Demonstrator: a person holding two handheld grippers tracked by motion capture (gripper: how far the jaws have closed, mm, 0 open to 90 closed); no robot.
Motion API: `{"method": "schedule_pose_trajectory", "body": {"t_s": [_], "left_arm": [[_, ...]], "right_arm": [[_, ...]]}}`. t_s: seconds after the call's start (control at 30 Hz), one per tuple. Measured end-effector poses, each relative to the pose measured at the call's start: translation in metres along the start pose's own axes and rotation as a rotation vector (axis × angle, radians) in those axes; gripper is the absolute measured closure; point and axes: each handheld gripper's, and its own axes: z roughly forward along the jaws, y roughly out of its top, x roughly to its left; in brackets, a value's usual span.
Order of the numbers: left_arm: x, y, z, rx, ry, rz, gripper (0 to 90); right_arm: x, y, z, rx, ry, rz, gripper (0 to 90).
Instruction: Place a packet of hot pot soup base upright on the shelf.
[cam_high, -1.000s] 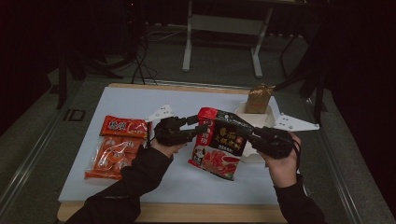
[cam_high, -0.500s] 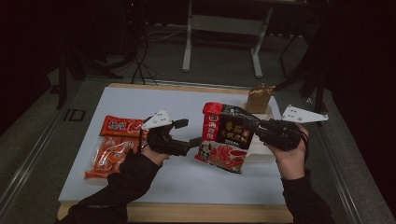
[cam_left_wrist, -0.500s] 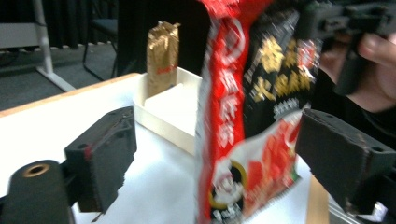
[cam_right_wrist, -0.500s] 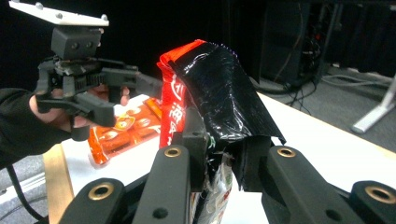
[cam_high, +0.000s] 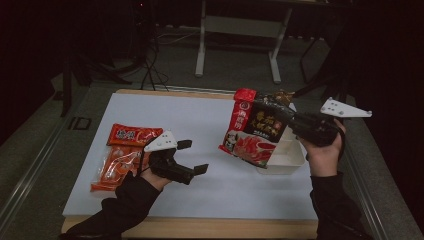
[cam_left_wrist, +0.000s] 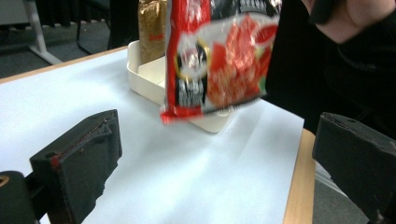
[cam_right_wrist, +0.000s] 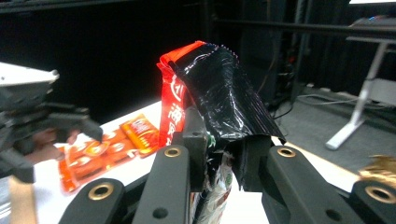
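Note:
A red-and-black food packet (cam_high: 255, 132) hangs in the air above the near left corner of a white tray (cam_high: 285, 162). My right gripper (cam_high: 274, 111) is shut on its top edge, and in the right gripper view the packet (cam_right_wrist: 210, 88) is pinched and crumpled between the pads of that gripper (cam_right_wrist: 224, 154). My left gripper (cam_high: 193, 156) sits low over the table, left of the packet and apart from it. Its jaws have just been opening and now stand wide with nothing between them. In the left gripper view the gripper (cam_left_wrist: 219, 158) faces the packet (cam_left_wrist: 219, 60) farther off.
Orange snack packets (cam_high: 122, 155) lie at the table's left, just beside my left hand. A gold bag (cam_left_wrist: 152, 25) stands in the far end of the tray (cam_left_wrist: 140, 77). The white mat ends at a wooden table edge (cam_left_wrist: 296, 186) near me.
My left gripper let go of the packet, opened wide and drew back left toward the orange packets. My right gripper carried the packet up and right, over the tray.

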Motion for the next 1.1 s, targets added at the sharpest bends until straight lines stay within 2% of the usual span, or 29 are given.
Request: {"method": "schedule_pose_trajectory", "body": {"t_s": [0.03,0.1,0.27,0.4,0.43,0.47,0.5,0.53,0.57,0.6,0.63,0.77,0.8,0.93,1.0,1.1], "left_arm": [[-0.001,-0.005,-0.002,-0.001,-0.001,-0.001,1.8],[-0.003,-0.012,-0.004,0.013,0.011,0.002,1.7],[-0.005,-0.029,-0.007,0.029,0.015,-0.024,1.3],[-0.004,-0.040,-0.009,0.043,0.013,-0.036,1.3],[-0.005,-0.044,-0.009,0.043,0.017,-0.034,1.4],[-0.005,-0.051,-0.010,0.042,0.011,-0.035,1.4],[-0.005,-0.051,-0.010,0.042,0.011,-0.035,1.4],[-0.005,-0.057,-0.010,0.025,-0.006,-0.028,1.5],[-0.005,-0.057,-0.010,0.025,-0.006,-0.028,1.5],[-0.005,-0.060,-0.010,0.022,-0.006,-0.018,1.5],[-0.005,-0.066,-0.011,0.013,0.003,0.001,1.5],[-0.005,-0.075,-0.012,0.007,0.020,0.018,1.5],[-0.005,-0.075,-0.012,0.007,0.020,0.018,1.5],[-0.002,-0.084,-0.012,-0.002,0.030,0.007,1.5],[-0.002,-0.087,-0.012,-0.015,0.026,-0.002,1.5],[-0.001,-0.089,-0.012,-0.008,0.034,0.006,1.5]], "right_arm": [[-0.006,0.003,-0.004,-0.016,-0.028,-0.002,76.9],[-0.013,0.007,-0.008,-0.021,-0.050,-0.009,76.9],[-0.035,0.012,-0.018,-0.023,-0.096,0.006,76.8],[-0.050,0.014,-0.022,-0.025,-0.108,-0.038,76.8],[-0.052,0.015,-0.022,-0.022,-0.121,-0.062,76.8],[-0.055,0.015,-0.022,-0.024,-0.123,-0.080,76.6],[-0.059,0.015,-0.022,-0.020,-0.117,-0.084,76.6],[-0.062,0.014,-0.022,-0.012,-0.130,-0.075,76.7],[-0.065,0.014,-0.022,-0.007,-0.137,-0.075,76.7],[-0.065,0.014,-0.022,-0.007,-0.137,-0.075,76.7],[-0.072,0.012,-0.022,-0.003,-0.147,-0.086,76.8],[-0.086,0.006,-0.021,0.003,-0.156,-0.110,76.7],[-0.086,0.006,-0.021,0.003,-0.156,-0.110,76.7],[-0.104,0.000,-0.019,-0.003,-0.159,-0.123,76.5],[-0.110,-0.003,-0.016,0.001,-0.157,-0.146,76.6],[-0.120,-0.009,-0.012,0.009,-0.154,-0.148,76.6]]}}
